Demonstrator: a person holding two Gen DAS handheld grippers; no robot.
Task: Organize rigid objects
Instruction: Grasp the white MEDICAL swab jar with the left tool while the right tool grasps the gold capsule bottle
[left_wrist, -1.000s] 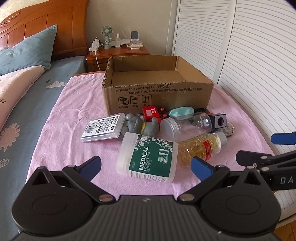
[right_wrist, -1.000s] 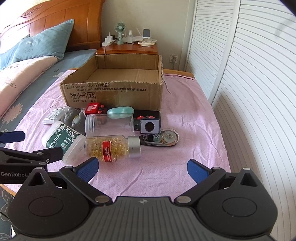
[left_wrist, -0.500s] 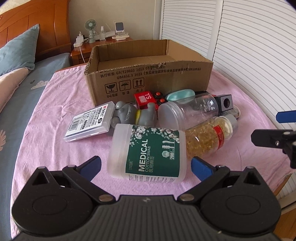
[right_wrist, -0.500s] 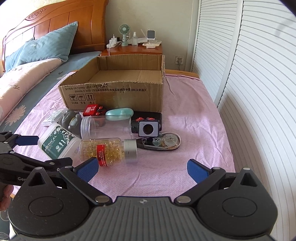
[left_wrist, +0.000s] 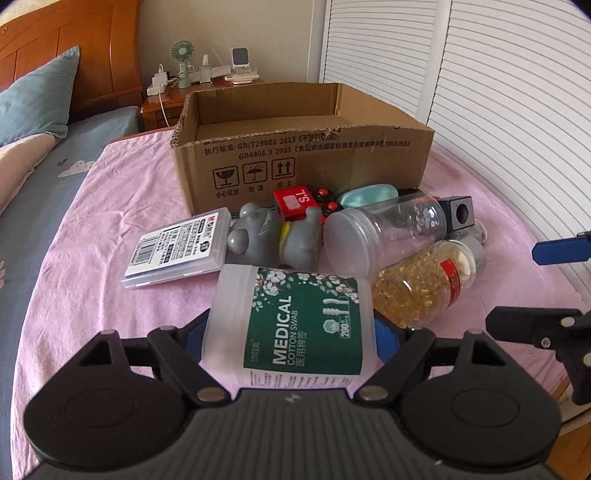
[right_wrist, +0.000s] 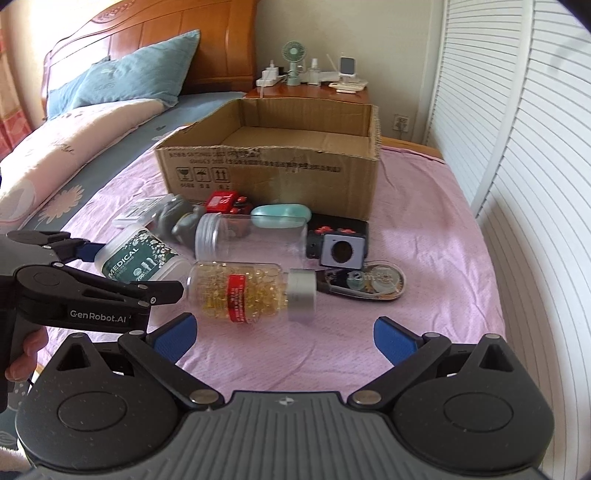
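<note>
- The left gripper (left_wrist: 290, 332) is closing its jaws on the cotton swab tub (left_wrist: 291, 325). The tub lies on its side between the blue pads (left_wrist: 384, 338), and the pads look to touch both of its sides.
- The right gripper (right_wrist: 284, 334) is open wide with nothing in it. It hangs over the pink cloth (right_wrist: 424, 243), near the front edge.
- Just past it lies the pill bottle (right_wrist: 251, 293), full of yellow capsules, on its side. Its bottom end is just beside the tub.
- Behind the pill bottle lies a clear jar (right_wrist: 255, 236), also on its side.
- Right of those are a flat tape measure (right_wrist: 369, 282) and a black cube (right_wrist: 340, 245) with a round hole.
- Left of the jar are a gray toy (left_wrist: 277, 236) and a flat clear case (left_wrist: 177, 247) with a barcode.
- A little red box (left_wrist: 295, 201) and a teal case (left_wrist: 365, 194) sit at the back of the pile.
- Farthest is the open cardboard box (left_wrist: 303, 162). No things show inside it.
</note>
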